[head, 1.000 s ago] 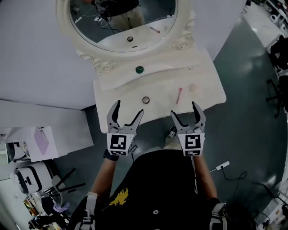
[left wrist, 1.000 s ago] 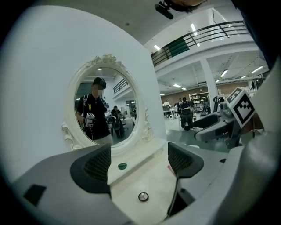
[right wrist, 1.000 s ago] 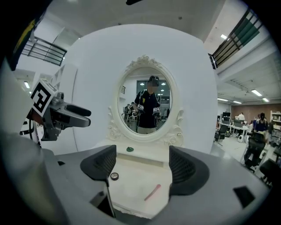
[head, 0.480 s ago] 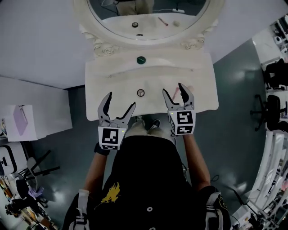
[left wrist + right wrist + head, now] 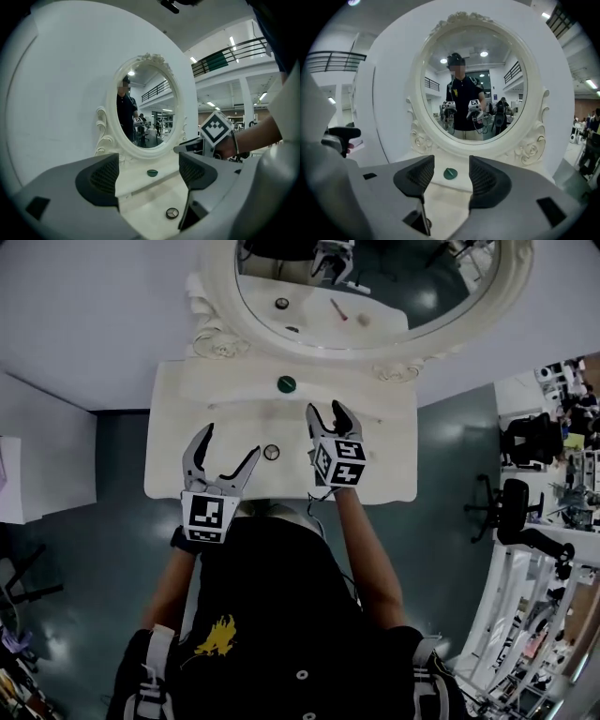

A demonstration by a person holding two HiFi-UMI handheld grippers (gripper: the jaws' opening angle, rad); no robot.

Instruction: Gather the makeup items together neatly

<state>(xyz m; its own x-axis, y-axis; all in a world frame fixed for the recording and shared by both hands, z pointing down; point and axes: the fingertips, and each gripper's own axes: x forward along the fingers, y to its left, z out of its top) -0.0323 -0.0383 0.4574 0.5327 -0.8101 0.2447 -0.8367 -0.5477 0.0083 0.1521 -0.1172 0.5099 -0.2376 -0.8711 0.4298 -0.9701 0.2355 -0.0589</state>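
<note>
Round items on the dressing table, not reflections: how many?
2: a green disc on the shelf below the mirror; a round compact on the lower tabletop. Others may be hidden.

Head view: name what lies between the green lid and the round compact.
Nothing: only bare white vanity top separates the green lid and the round compact, as the head view shows.

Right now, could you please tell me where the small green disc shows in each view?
Head view: green disc, upper centre, on the raised ledge.
Left gripper view: green disc, below centre.
Right gripper view: green disc, below centre.
Shared landmark: the oval mirror just behind it.
</note>
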